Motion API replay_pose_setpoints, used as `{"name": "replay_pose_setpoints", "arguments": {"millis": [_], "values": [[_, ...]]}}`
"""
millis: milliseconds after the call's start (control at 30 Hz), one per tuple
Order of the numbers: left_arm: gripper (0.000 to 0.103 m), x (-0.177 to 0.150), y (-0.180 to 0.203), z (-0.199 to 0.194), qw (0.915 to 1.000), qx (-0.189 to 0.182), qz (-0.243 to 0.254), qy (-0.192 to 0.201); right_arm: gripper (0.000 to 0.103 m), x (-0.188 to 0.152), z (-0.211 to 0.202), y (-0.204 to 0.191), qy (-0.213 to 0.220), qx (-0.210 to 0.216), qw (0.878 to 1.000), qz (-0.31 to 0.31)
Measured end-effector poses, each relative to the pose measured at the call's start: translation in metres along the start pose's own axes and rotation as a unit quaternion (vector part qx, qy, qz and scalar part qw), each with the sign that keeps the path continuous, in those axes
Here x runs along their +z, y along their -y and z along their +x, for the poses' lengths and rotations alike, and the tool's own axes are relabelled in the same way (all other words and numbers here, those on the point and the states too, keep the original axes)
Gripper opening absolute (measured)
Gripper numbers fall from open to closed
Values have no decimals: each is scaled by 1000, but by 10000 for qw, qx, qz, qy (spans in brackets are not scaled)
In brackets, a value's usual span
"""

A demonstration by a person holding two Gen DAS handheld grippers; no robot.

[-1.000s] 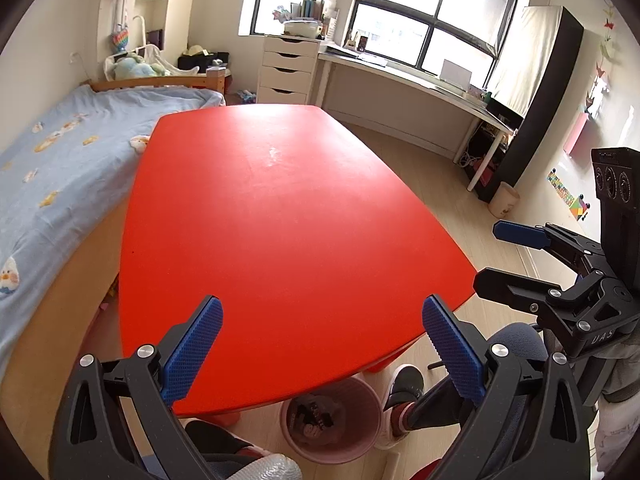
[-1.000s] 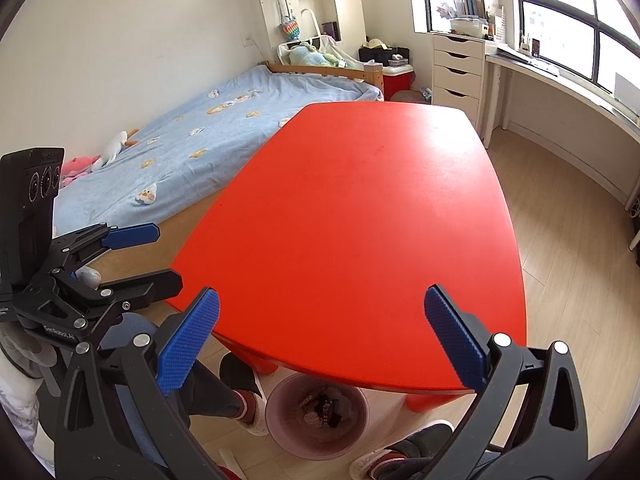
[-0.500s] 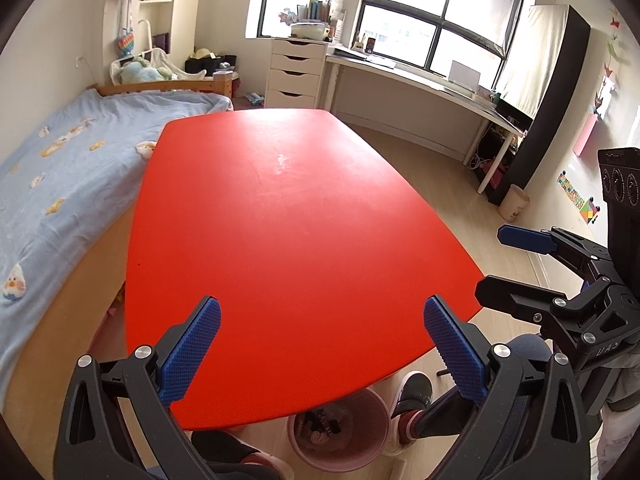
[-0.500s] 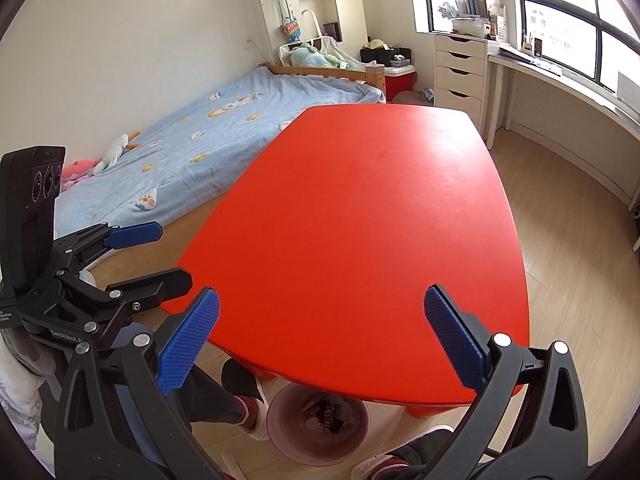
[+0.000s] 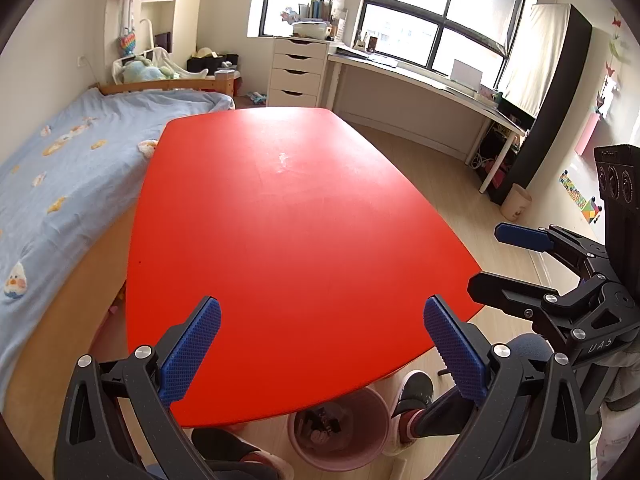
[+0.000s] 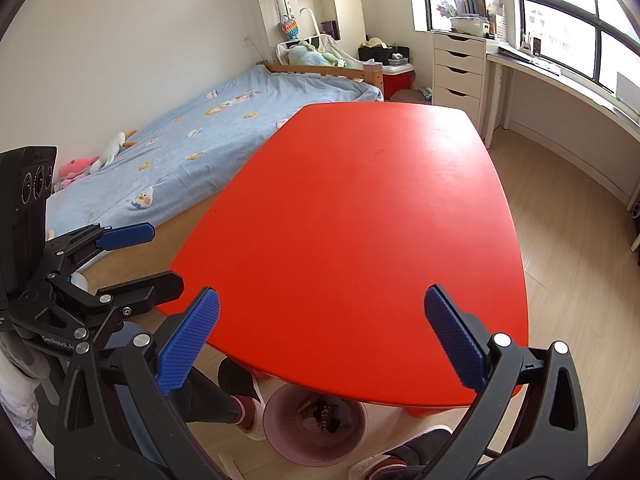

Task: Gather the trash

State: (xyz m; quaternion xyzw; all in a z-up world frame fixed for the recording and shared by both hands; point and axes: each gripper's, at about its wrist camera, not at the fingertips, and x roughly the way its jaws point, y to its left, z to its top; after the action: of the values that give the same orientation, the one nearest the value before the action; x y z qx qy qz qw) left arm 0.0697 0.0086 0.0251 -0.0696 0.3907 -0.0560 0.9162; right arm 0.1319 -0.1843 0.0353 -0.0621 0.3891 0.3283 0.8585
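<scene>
table: the red table [image 5: 304, 240] is the landmark here; its top shows nothing but a faint pale smudge [image 5: 285, 159] toward the far end.
bin: a pink bin [image 6: 316, 424] stands on the floor under the near edge of the table, between the person's shoes, partly hidden by the tabletop.
trash: dark wrappers and scraps [image 6: 320, 414] lie inside the bin; i can see no loose trash on the table or on the floor beside it.
left tongs: the left gripper [image 5: 320, 348] hovers over the near edge of the table, spread wide, with nothing between its blue pads.
right tongs: the right gripper [image 6: 322, 344] hovers beside it over the same edge, just as wide and just as empty.
stage: looks to me like the collecting is done or nearly so.
doing it well: i'd sweep both cameras along the table's sides and under it for stray bits before stopping, and keep the fingers above the tabletop while moving.
</scene>
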Motion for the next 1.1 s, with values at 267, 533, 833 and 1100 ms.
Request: {"name": "replay_pose_setpoints", "arguments": {"millis": [267,533,833,1100], "values": [[97,0,-2,0,10000,9,-15,1,100,-1,1,-1,9,-7,10000,-9],[97,0,-2,0,10000,4,-16,-3,100,-1,1,0,1,-13,10000,-11],[97,0,-2,0,10000,1,-14,-4,100,-1,1,0,1,-13,10000,-14],[97,0,0,0,10000,1,0,-6,100,-4,3,4,7,-26,10000,-14]]}}
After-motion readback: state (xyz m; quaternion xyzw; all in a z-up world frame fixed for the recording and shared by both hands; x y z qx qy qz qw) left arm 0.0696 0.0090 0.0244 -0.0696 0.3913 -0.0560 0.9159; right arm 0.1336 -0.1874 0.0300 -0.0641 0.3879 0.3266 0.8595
